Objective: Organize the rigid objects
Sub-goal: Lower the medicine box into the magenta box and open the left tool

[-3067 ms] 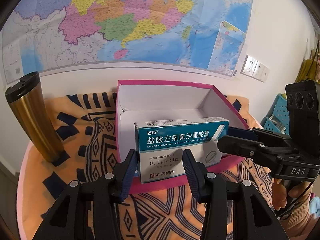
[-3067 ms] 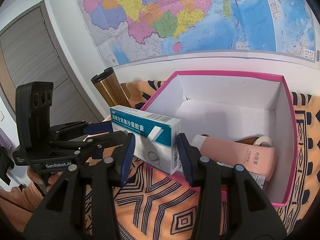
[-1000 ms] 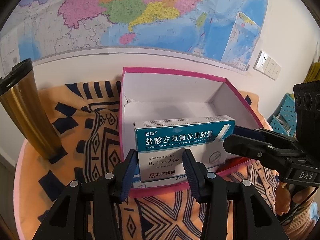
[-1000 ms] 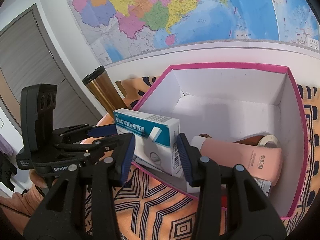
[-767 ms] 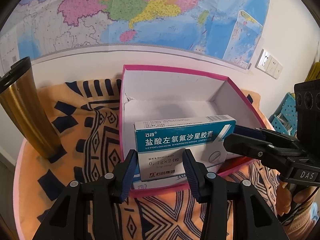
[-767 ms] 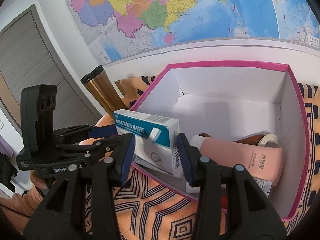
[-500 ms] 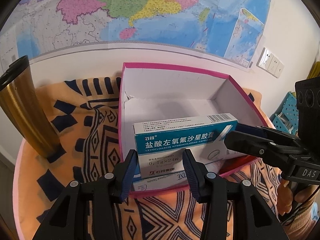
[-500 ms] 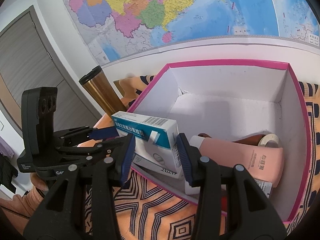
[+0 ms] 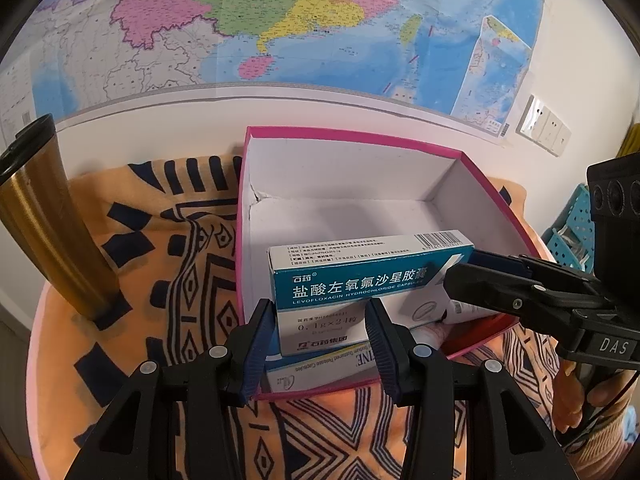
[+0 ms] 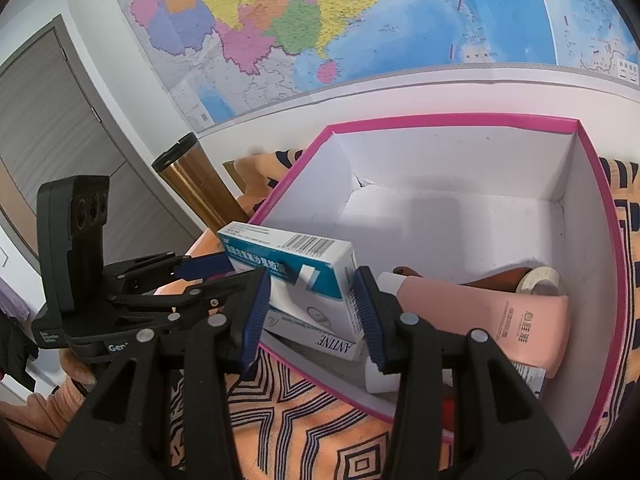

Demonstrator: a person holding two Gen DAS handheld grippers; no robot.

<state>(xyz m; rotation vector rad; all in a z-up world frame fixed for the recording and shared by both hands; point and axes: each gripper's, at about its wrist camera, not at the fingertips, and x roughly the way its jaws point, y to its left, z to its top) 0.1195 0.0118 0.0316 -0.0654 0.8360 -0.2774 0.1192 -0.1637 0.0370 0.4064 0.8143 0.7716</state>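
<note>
Levofloxacin capsule box going into the pink storage box

Both the left gripper [image 9: 320, 322] and right gripper [image 10: 310, 302] have their jaws clamped on the teal-and-white levofloxacin capsule box [image 9: 360, 284], held tilted just above another carton [image 10: 320, 340] inside the pink storage box [image 9: 352, 140]. The next move seems to be lowering it flat, then letting go.

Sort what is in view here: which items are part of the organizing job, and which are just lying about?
Part of the job:
- teal medicine box, clamped by both the left tool and right tool
- pink storage box
- second carton under it
- pink tube
- tape roll

Lying about:
- gold tumbler
- patterned cloth
- wall map
- blue basket
</note>
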